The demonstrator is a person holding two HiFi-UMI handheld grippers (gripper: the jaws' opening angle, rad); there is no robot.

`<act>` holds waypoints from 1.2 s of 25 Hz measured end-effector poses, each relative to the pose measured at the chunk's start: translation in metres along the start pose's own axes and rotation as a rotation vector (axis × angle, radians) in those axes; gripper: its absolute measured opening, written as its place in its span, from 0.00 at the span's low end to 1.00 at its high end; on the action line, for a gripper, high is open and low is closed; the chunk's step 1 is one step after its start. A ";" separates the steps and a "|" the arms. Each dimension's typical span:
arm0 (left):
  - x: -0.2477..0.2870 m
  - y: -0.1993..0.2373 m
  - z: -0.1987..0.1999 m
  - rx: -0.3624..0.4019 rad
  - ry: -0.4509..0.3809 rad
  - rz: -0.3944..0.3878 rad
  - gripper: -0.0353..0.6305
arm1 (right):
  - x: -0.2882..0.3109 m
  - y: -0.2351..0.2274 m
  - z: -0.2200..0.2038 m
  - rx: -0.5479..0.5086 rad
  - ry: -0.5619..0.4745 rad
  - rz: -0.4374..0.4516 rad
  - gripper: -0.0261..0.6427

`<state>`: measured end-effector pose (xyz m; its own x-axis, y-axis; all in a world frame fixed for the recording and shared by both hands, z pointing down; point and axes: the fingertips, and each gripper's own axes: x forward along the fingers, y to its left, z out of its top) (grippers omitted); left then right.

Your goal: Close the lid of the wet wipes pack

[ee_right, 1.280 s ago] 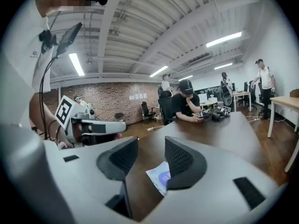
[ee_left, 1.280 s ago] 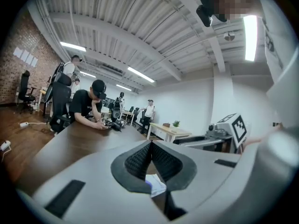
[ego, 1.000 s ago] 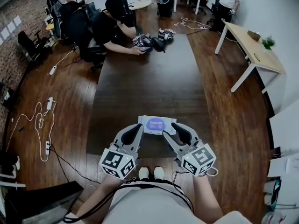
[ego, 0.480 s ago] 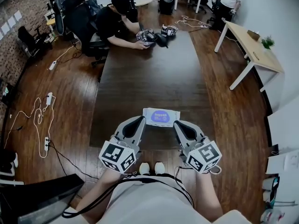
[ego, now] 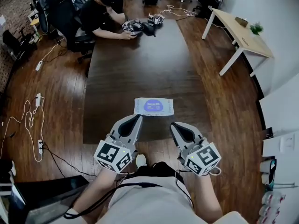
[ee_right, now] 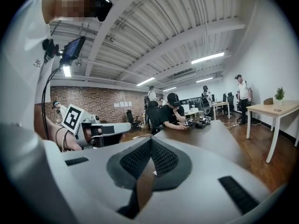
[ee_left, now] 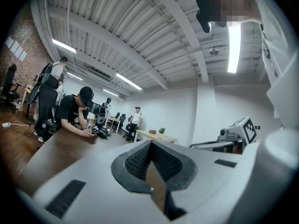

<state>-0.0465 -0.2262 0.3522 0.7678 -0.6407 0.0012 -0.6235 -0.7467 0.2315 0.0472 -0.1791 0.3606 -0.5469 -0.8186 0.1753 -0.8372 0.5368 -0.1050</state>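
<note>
You are holding the left gripper (ego: pixel 137 119) and right gripper (ego: pixel 174 125) closed and empty, near side of the wet wipes pack (ego: pixel 153 106) lying on the table (ego: pixel 140 64).

Dark table (ego: pixel 140 69), wet wipes pack (ego: pixel 153 106) flat near its front edge, black gear (ego: pixel 140 28) at far end

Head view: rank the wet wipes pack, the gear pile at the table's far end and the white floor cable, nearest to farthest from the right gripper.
From the right gripper:
1. wet wipes pack, just ahead, slightly left.
2. gear pile, at the far end of the table.
3. white floor cable, beyond that end.
</note>
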 end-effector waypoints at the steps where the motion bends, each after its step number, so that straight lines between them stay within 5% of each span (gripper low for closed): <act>1: 0.001 -0.004 0.000 0.000 0.002 -0.006 0.06 | -0.004 0.001 0.001 -0.002 0.000 -0.001 0.05; 11: -0.021 -0.072 -0.010 0.020 -0.011 0.000 0.06 | -0.077 0.019 0.004 -0.021 -0.051 0.019 0.05; 18: -0.077 -0.175 -0.022 0.064 -0.012 0.045 0.06 | -0.183 0.061 -0.016 0.003 -0.121 0.045 0.05; 23: -0.127 -0.244 -0.041 0.015 -0.015 0.081 0.06 | -0.247 0.092 -0.034 0.035 -0.134 0.082 0.05; 30: -0.171 -0.292 -0.031 0.042 -0.024 0.107 0.06 | -0.293 0.128 -0.027 0.047 -0.174 0.143 0.05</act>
<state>0.0083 0.1068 0.3145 0.6931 -0.7208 0.0002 -0.7077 -0.6805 0.1899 0.1004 0.1355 0.3221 -0.6495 -0.7602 -0.0154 -0.7486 0.6428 -0.1626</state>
